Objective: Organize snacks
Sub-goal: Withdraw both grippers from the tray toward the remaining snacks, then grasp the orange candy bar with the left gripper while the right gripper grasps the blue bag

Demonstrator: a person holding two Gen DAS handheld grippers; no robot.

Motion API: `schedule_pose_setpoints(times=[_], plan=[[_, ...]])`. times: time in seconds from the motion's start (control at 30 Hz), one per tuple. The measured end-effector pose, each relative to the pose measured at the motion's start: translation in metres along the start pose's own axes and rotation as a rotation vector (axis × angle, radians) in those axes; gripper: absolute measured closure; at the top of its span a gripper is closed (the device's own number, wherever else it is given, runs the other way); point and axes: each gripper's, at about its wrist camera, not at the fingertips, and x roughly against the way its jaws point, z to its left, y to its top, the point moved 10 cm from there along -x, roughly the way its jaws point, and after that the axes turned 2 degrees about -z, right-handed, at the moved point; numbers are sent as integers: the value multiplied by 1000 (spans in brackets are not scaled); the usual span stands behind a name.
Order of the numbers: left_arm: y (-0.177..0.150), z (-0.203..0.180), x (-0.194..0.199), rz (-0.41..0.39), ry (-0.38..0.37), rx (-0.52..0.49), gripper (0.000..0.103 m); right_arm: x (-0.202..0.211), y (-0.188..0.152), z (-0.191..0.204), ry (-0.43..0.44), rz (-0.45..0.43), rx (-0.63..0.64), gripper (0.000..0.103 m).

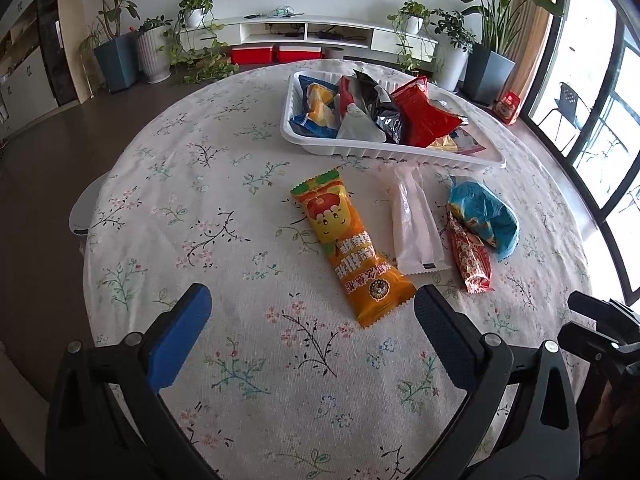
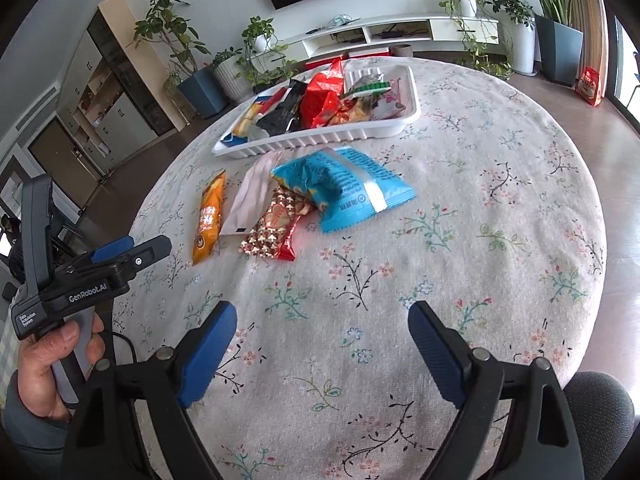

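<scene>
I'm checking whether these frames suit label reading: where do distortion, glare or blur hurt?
Left wrist view: fisheye bends the table edge; windows at right are blown out; the orange snack pack print is sharp. Right wrist view: same curved edges; the red patterned pack looks slightly soft, glare whitens the cloth near the blue pack, and dark vignette fills the corners.

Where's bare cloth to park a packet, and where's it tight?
Free: tablecloth left of the orange packet, and right of the blue packet. Crowded: the white tray, piled full, and the four loose packets bunched before it.
</scene>
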Motion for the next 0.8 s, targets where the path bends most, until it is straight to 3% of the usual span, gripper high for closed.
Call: schedule_pose_setpoints(times=[0.27, 0.37, 0.43, 0.47, 0.8], plan=[[14, -11, -46, 99, 45, -36, 2, 1, 2, 2, 11, -12, -4, 13], [15, -11, -61, 121, 57, -38, 12, 1, 2, -1, 21, -14, -19, 13], [15, -9, -68, 137, 48, -31, 28, 1, 1, -5, 26, -12, -34, 13], [14, -7, -71, 145, 49, -29, 31, 1, 0, -7, 28, -12, -41, 13], [26, 4, -83, 152, 26, -46, 35, -3, -4, -6, 42, -4, -45, 13]])
